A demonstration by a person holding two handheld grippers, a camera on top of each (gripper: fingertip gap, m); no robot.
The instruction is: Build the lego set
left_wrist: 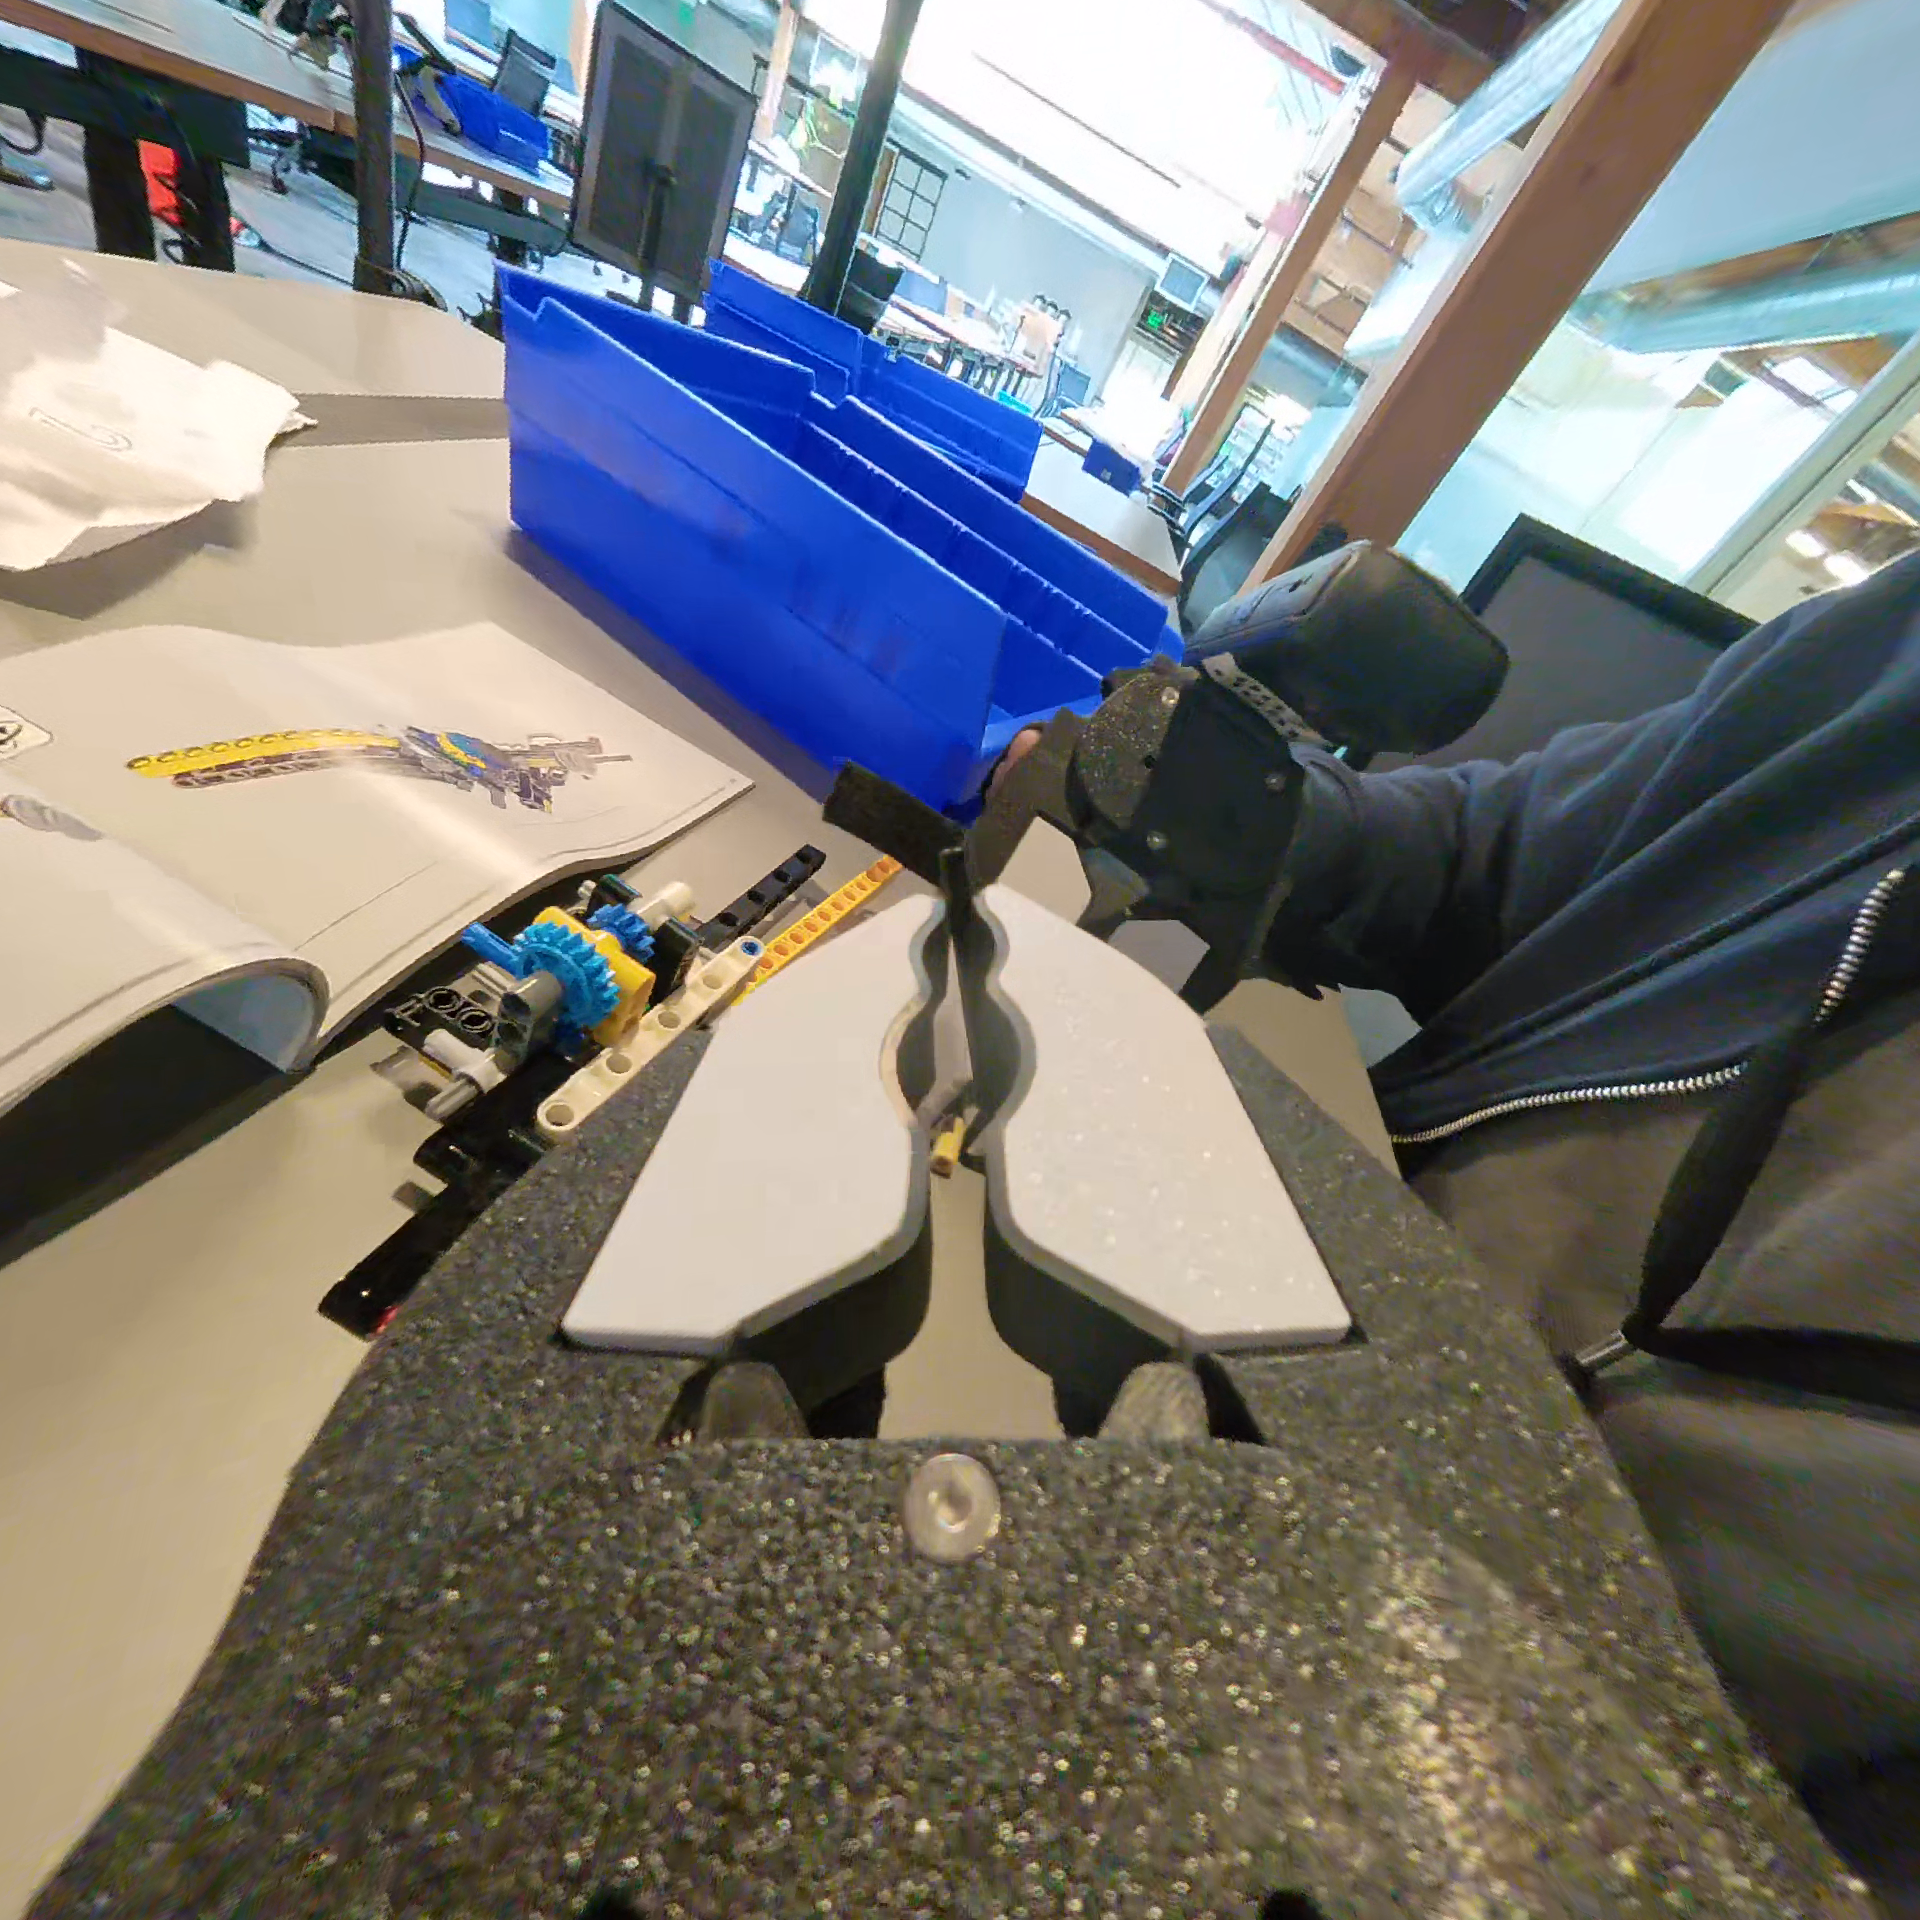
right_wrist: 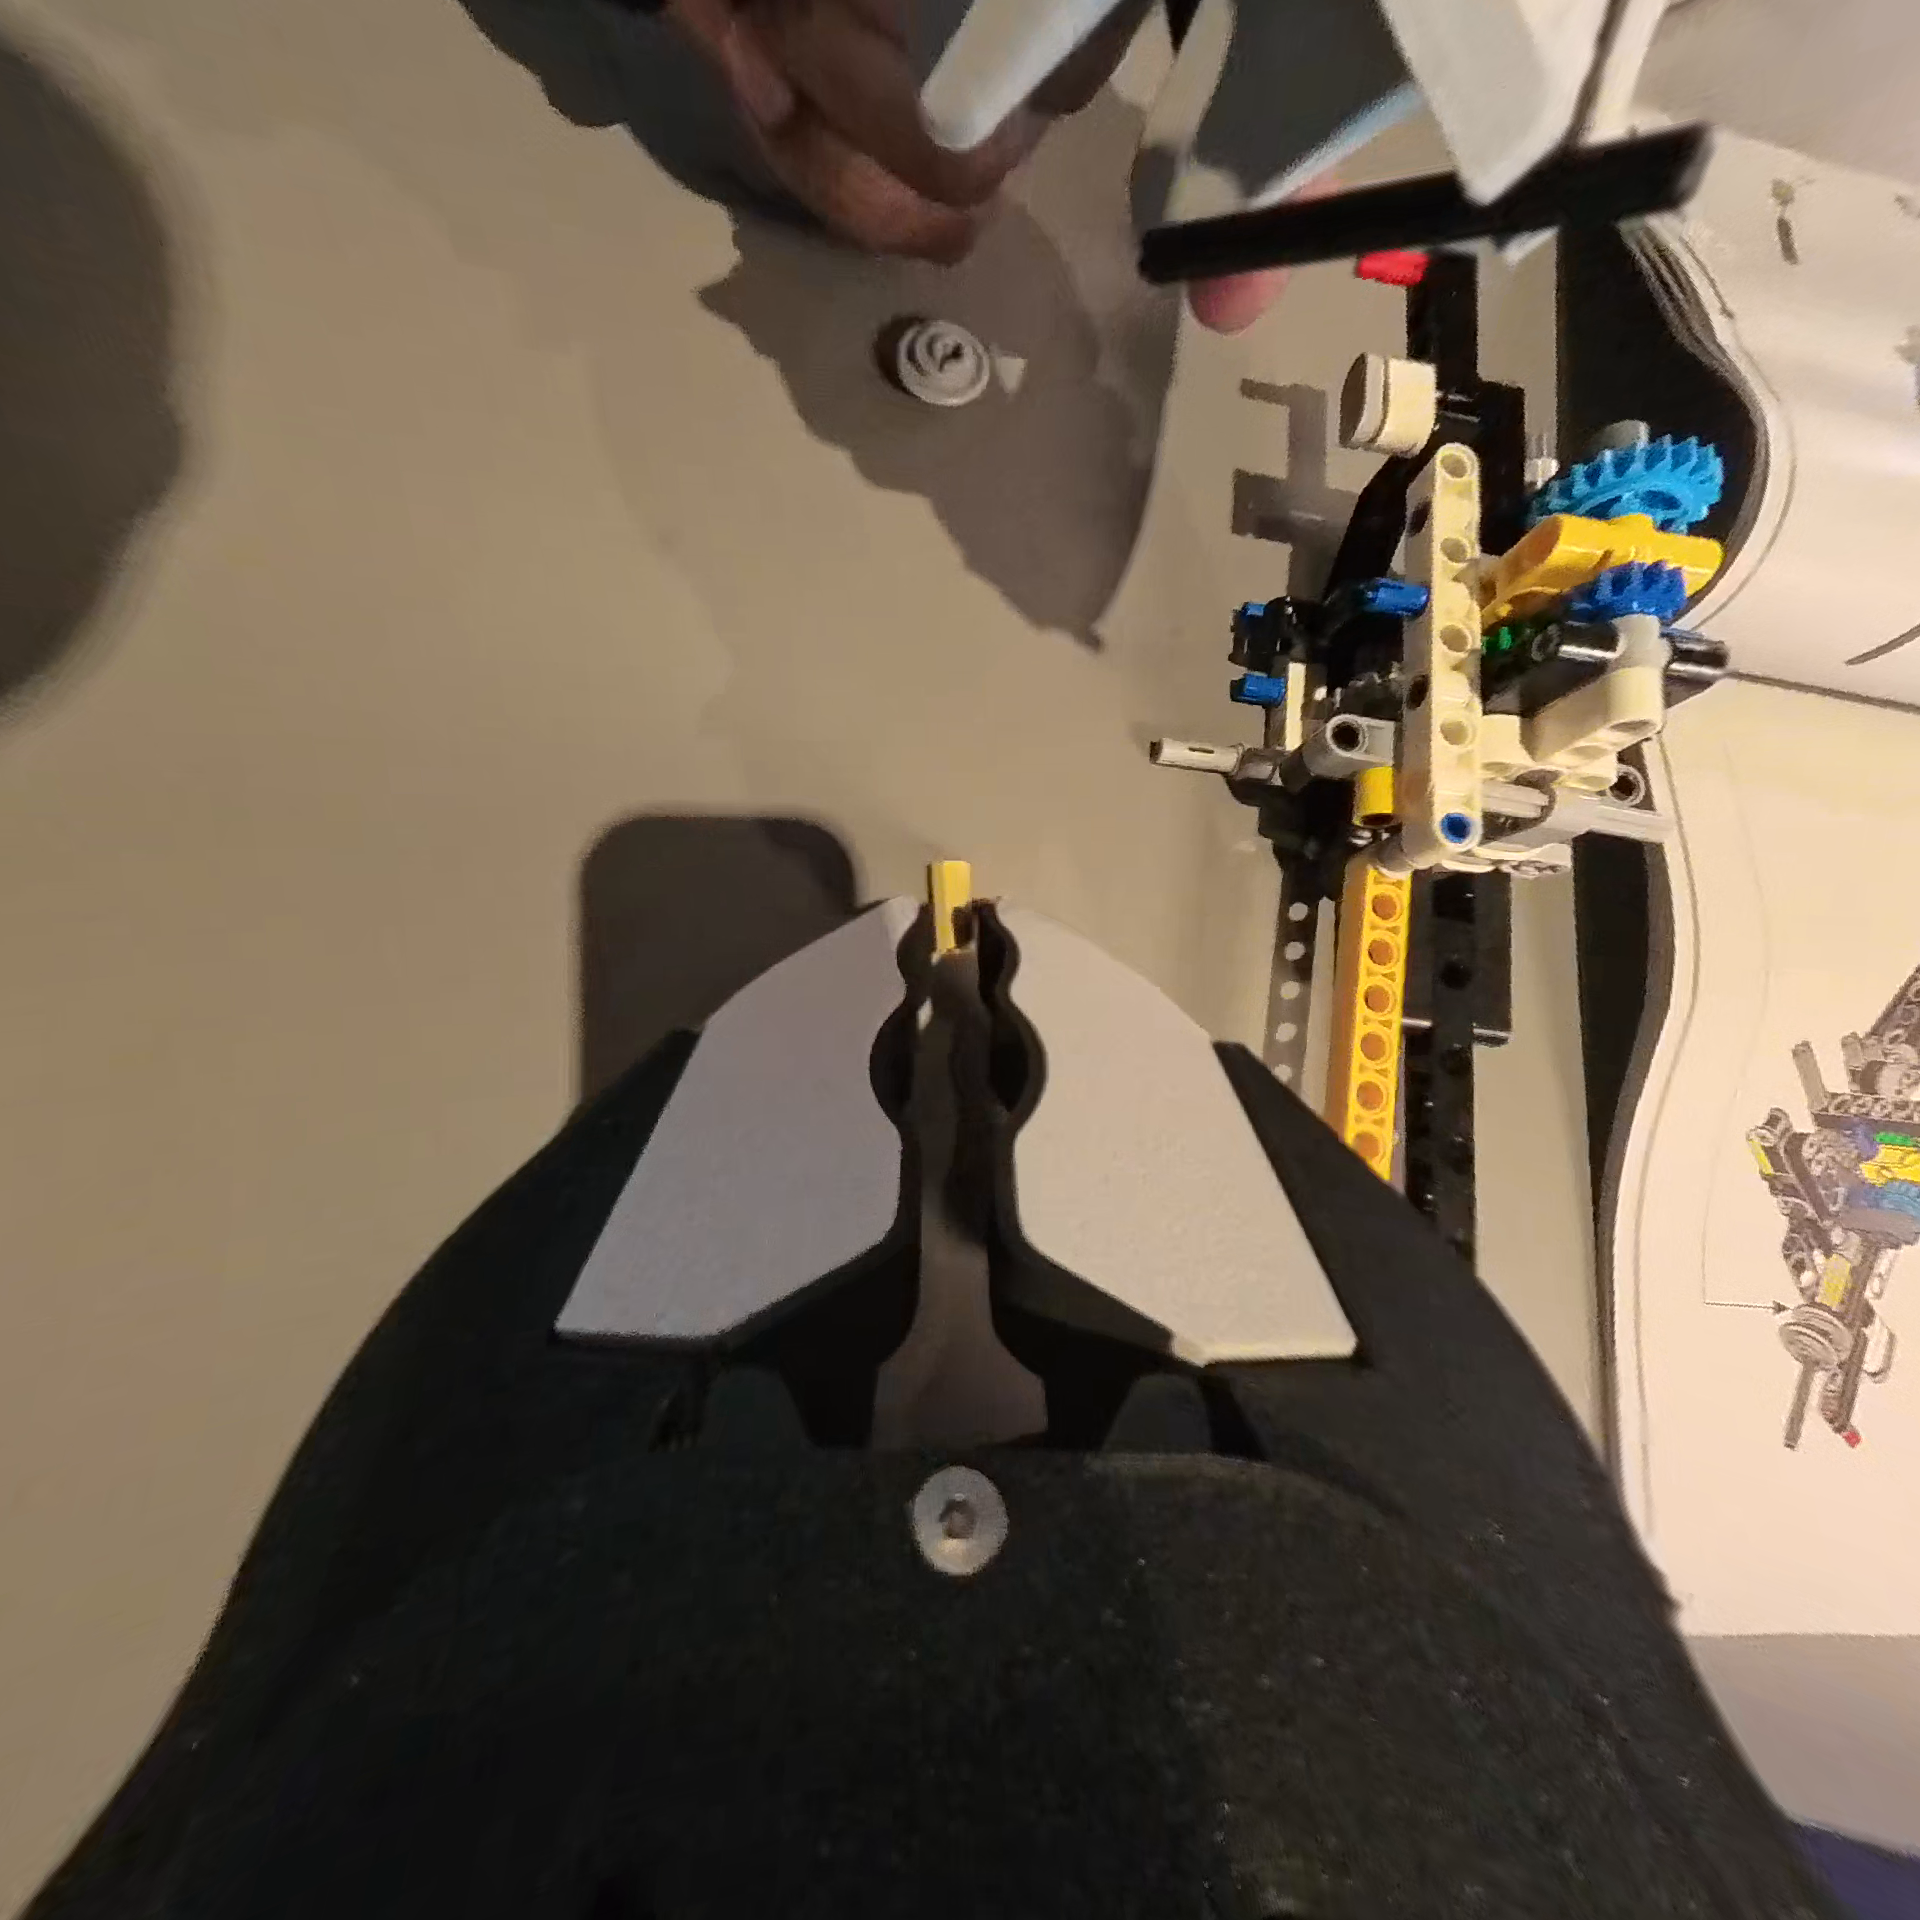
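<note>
My left gripper is shut on a thin black beam, held above the grey table. In the right wrist view the black beam juts sideways from the left gripper's white pads. My right gripper is shut on a small yellow pin that sticks out past its tips, over bare table. The right gripper also shows in the left wrist view, just beyond my left fingertips. The part-built model with blue gears and white, yellow and black beams lies left of the left gripper, and right of the right gripper.
An open instruction booklet lies against the model and also shows in the right wrist view. Blue bins stand behind. A torn white bag lies at far left. A grey round piece lies loose. A person's dark sleeve fills the right. The gap from one gripper's tips to the other's is roughly 11 cm.
</note>
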